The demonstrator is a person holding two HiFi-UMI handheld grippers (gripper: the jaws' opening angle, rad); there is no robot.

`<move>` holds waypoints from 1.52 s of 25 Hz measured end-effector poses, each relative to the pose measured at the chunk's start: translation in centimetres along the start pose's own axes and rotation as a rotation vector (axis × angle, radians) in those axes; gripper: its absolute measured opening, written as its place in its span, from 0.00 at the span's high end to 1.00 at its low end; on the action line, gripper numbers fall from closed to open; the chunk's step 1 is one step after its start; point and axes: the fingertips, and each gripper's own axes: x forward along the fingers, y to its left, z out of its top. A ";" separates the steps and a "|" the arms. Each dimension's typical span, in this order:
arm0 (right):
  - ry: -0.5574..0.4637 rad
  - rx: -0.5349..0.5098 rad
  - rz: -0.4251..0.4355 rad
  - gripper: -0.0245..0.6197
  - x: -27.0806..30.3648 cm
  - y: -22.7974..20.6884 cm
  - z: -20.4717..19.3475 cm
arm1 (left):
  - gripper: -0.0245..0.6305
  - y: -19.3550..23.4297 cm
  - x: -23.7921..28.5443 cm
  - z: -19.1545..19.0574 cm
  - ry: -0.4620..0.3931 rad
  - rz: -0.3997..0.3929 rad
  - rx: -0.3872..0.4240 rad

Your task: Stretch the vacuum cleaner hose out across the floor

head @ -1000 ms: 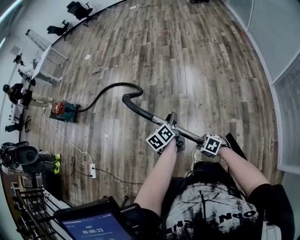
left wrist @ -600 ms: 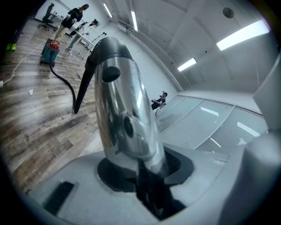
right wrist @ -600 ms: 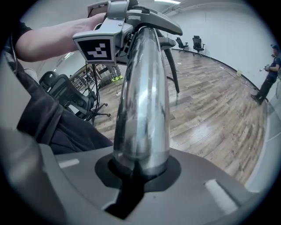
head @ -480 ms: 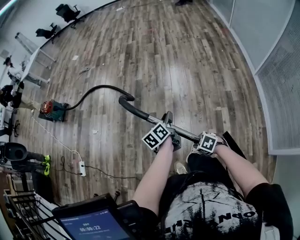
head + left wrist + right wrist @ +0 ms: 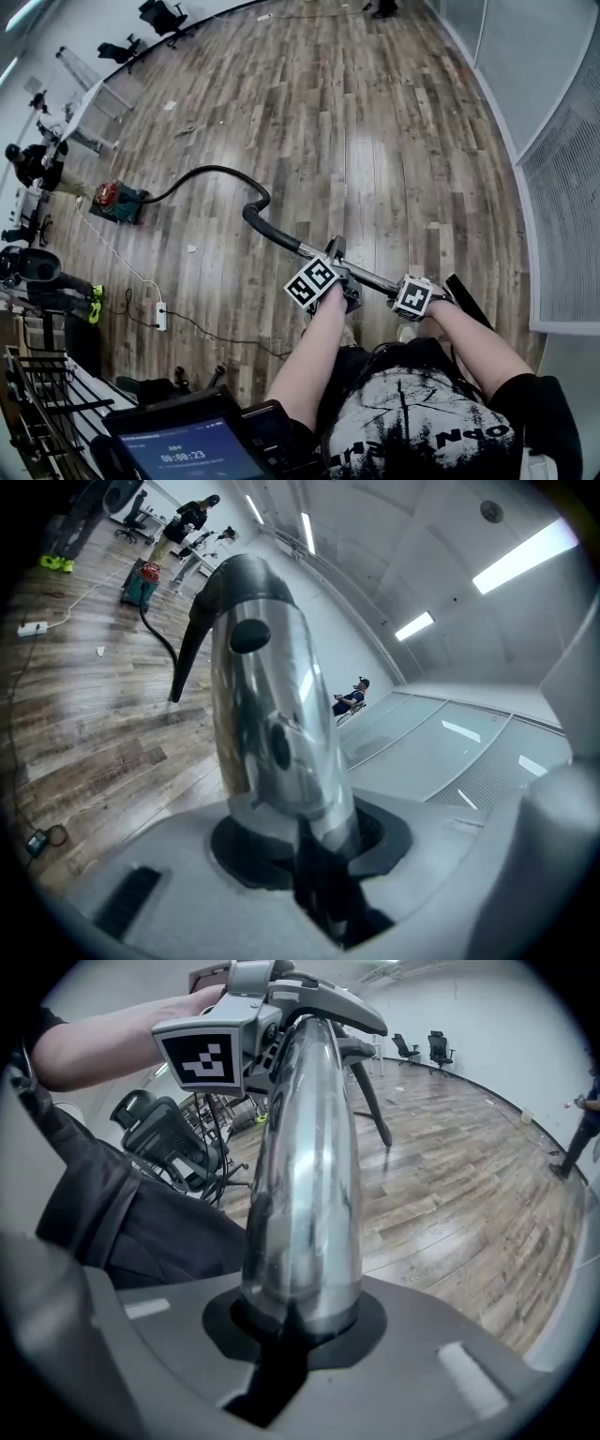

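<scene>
Left gripper (image 5: 345, 286), jaws just closing, clamps the steel tube (image 5: 375, 278); right gripper (image 5: 424, 292) clamps it too. Black hose (image 5: 202, 175) curves across floor (image 5: 375, 141) to vacuum (image 5: 117, 203).

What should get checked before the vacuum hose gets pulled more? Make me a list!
1. Left gripper grips the wand: ok; its jaws have just been closing, with the wand between them.
2. Right gripper grips the wand: ok, clamped.
3. Hose straight: not ok; it curls near the wand end.
4. Hose reaches the vacuum cleaner: ok.
5. Power strip away from the hose: ok, lying apart.
6. Room to back up: cannot tell, not in view.
</scene>
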 end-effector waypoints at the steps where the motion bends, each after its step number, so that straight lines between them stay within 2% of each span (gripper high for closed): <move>1: -0.009 -0.002 0.018 0.88 -0.3 0.5 -0.9 | 0.80 -0.4 -0.2 -0.9 -0.007 0.004 -0.008; 8: 0.000 -0.039 0.056 0.88 -2.5 3.2 -7.7 | 0.81 -2.9 -2.4 -7.6 -0.038 0.039 -0.030; 12: 0.020 -0.057 0.047 0.88 -3.7 4.3 -10.8 | 0.81 -3.5 -3.5 -11.0 -0.045 0.056 -0.049; 17: 0.008 -0.074 0.051 0.87 -3.9 4.4 -12.1 | 0.81 -3.6 -3.4 -12.6 -0.042 0.062 -0.052; 22: -0.001 -0.061 0.029 0.88 -4.4 7.4 -13.2 | 0.81 -4.4 -5.8 -14.7 -0.013 0.041 -0.057; 26: 0.035 -0.019 -0.001 0.87 -3.8 8.7 -14.9 | 0.82 -4.3 -6.8 -15.9 0.013 0.012 -0.063; 28: 0.018 0.005 0.017 0.87 -3.0 10.0 -15.2 | 0.82 -4.3 -7.3 -16.4 0.020 -0.004 -0.060; 38: 0.041 0.063 -0.022 0.87 -1.3 14.4 -18.8 | 0.82 -3.2 -10.2 -20.8 0.066 -0.045 -0.097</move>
